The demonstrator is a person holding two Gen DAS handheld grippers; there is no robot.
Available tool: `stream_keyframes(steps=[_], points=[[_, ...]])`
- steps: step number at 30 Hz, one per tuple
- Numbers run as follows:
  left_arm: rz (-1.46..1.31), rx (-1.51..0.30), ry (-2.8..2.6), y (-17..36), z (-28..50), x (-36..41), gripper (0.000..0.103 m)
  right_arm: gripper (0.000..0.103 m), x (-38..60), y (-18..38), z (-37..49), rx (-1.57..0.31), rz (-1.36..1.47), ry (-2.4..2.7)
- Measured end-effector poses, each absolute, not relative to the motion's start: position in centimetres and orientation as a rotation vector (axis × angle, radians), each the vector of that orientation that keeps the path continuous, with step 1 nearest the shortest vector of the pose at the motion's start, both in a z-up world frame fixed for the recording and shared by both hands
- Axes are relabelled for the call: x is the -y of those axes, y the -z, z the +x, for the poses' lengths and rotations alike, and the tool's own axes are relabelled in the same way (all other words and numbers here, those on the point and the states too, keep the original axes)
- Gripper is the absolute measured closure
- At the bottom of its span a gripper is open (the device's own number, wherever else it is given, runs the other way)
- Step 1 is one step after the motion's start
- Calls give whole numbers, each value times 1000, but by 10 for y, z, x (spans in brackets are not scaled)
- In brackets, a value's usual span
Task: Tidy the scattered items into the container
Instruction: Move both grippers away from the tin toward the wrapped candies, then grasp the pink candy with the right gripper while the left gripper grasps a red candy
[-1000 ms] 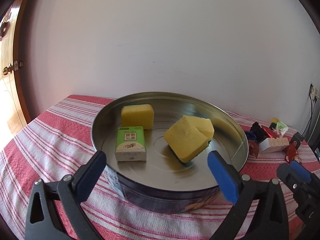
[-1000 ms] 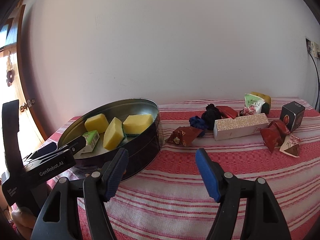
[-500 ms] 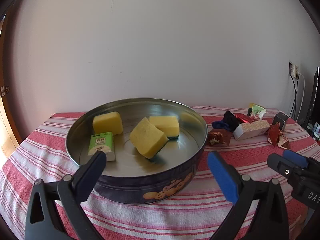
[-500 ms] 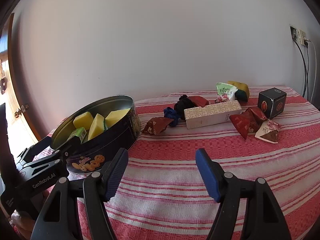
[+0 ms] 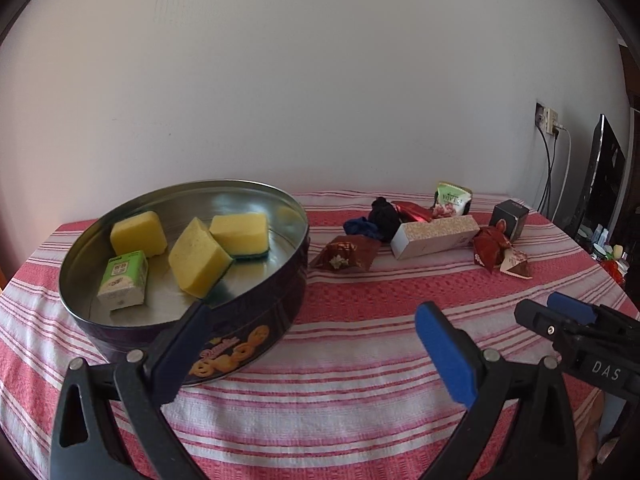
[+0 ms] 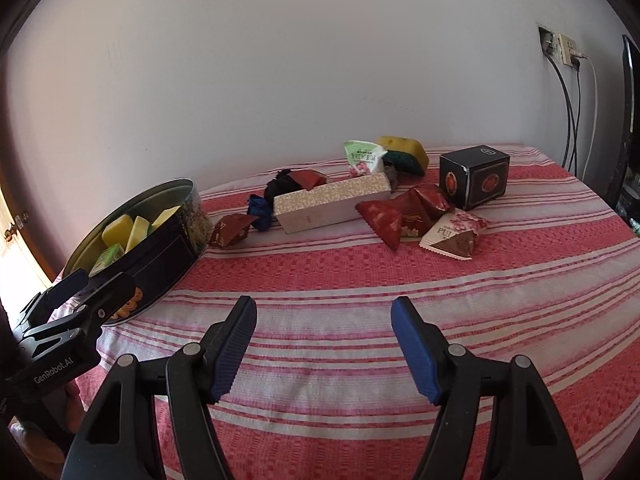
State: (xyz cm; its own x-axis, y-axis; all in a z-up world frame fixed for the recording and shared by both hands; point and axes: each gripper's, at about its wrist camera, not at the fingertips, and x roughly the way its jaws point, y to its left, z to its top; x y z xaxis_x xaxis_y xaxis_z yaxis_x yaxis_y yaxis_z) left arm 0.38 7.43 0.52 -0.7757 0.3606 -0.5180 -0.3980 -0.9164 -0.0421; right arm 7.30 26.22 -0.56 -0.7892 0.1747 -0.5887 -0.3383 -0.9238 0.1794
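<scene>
Both tongs released, empty, over striped counter (image 6: 400, 280).
Left tongs (image 5: 312, 348) by round blue metal cookie tin (image 5: 240, 332) holding yellow sponges (image 5: 200, 256); right tongs (image 6: 324, 344) near; snack packets (image 6: 400, 216) far right.

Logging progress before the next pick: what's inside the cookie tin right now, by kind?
Yellow sponges: 3
Green tissue pack: 1
Total in the cookie tin: 4
</scene>
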Motion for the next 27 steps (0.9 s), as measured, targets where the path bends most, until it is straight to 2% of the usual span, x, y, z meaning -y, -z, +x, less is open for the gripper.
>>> stream_keyframes(steps=[18, 27], points=[[-915, -180, -2392, 12, -21, -217, 1, 31, -387, 19, 62, -432, -1012, -2487], [-1024, -91, -2350, 20, -48, -233, 1, 29, -411, 28, 2, -445, -1113, -2533]])
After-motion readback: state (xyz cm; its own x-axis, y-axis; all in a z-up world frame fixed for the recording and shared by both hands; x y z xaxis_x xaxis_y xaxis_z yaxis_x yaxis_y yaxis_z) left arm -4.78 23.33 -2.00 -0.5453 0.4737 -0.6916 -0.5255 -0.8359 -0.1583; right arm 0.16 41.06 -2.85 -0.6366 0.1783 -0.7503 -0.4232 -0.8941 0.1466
